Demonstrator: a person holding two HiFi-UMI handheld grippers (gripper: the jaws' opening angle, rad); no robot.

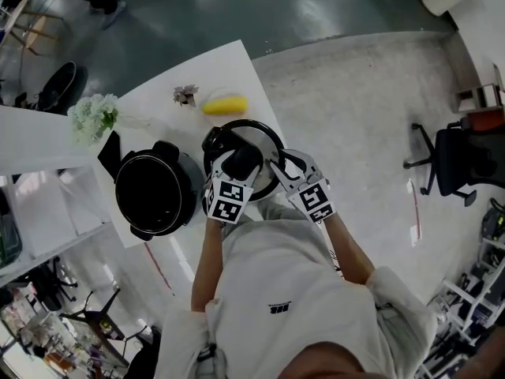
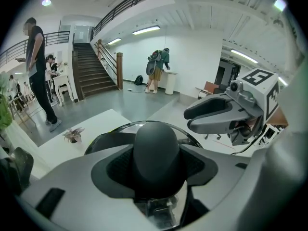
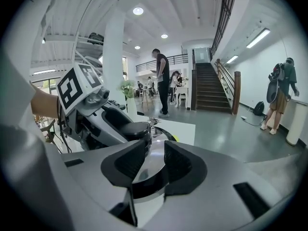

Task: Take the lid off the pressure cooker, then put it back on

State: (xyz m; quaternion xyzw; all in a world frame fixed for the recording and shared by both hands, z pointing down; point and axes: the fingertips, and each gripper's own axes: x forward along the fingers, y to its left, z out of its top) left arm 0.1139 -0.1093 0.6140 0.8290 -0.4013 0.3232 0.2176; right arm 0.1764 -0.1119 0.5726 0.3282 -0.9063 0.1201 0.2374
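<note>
The pressure cooker's lid (image 1: 246, 139) is off the cooker, held between both grippers just to the right of the open cooker pot (image 1: 154, 193), over the near edge of the white table (image 1: 229, 69); whether it rests on the table cannot be told. The left gripper (image 2: 156, 170) is clamped on the lid's black knob (image 2: 156, 146), its jaws part open with a pad pressed against each side. The right gripper (image 3: 155, 165) grips the lid's rim at the right, its jaws narrowly apart with the steel edge and its black band running between the pads. Beyond the lid on the table lie a yellow object (image 1: 225, 105) and a small plant (image 1: 185, 95).
</note>
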